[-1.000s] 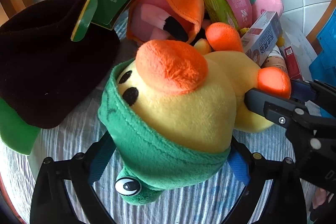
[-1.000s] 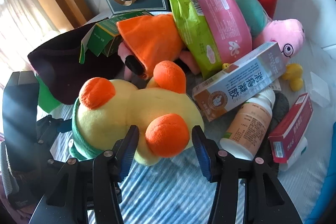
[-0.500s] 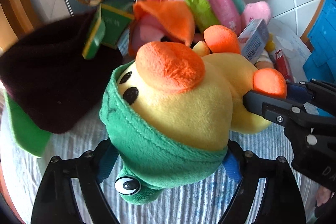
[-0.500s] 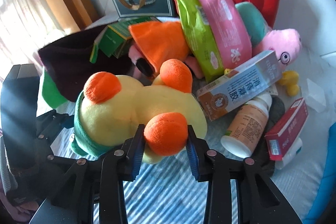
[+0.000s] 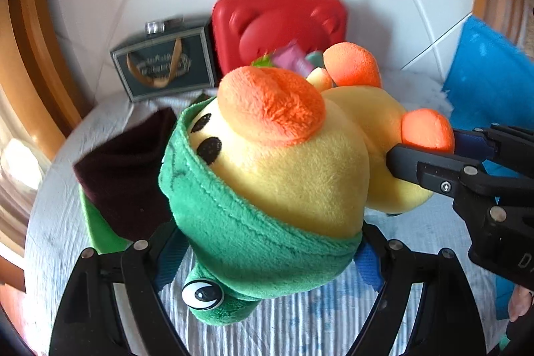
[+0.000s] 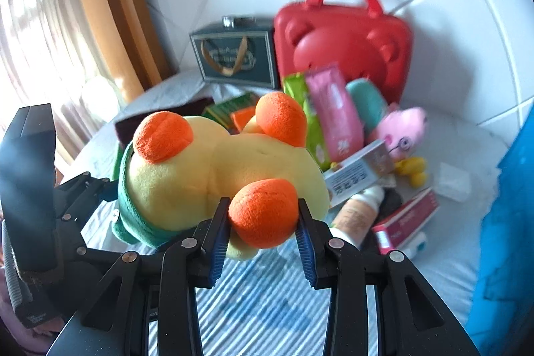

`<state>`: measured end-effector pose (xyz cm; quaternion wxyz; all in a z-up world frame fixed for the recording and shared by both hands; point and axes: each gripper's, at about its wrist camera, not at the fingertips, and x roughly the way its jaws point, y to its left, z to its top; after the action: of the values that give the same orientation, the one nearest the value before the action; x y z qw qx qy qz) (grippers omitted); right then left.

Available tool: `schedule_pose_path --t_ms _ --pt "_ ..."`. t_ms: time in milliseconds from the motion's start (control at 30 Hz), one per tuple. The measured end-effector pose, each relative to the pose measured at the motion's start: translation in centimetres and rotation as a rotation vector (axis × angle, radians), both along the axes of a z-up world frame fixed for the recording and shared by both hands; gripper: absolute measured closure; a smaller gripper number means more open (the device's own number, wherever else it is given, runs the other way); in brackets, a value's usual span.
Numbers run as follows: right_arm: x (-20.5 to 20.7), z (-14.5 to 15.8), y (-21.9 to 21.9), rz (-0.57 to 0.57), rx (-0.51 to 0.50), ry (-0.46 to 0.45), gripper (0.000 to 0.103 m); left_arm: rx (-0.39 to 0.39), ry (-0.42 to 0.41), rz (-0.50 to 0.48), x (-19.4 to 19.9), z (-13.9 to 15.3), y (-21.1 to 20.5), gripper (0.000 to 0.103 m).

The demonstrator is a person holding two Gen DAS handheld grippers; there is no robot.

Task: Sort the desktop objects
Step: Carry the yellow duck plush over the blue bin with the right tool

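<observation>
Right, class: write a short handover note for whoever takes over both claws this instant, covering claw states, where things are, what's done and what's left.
Left claw: shut on the plush duck, gripping its green-hooded head.
Right claw: shut on the plush duck, pinching one orange foot.
The duck appears held above the striped cloth.
Remaining pile: red case, dark gift box, pink wipes pack, pink pig plush, medicine boxes and a bottle.
Done: duck picked up. Left: place it, then sort the rest.
</observation>
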<state>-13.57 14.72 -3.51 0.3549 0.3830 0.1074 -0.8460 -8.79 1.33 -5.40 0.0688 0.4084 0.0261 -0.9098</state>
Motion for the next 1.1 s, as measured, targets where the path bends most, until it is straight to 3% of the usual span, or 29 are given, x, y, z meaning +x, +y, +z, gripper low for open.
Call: schedule_pose_path --t_ms 233,567,867,1100 --pt "3.5 5.1 4.6 -0.096 -0.041 0.098 0.067 -0.034 0.106 -0.104 2.3 4.7 3.9 0.018" --pt "8.3 11.1 14.5 -0.306 -0.055 0.235 0.067 -0.016 0.253 -0.332 4.3 10.2 13.4 0.018" --pt "12.6 15.6 25.1 -0.533 -0.047 0.346 0.067 0.004 0.353 -0.561 6.1 15.0 25.1 0.018" --pt "15.5 17.5 33.5 -0.697 -0.034 0.389 0.067 0.014 0.365 -0.721 7.7 16.9 34.3 0.018"
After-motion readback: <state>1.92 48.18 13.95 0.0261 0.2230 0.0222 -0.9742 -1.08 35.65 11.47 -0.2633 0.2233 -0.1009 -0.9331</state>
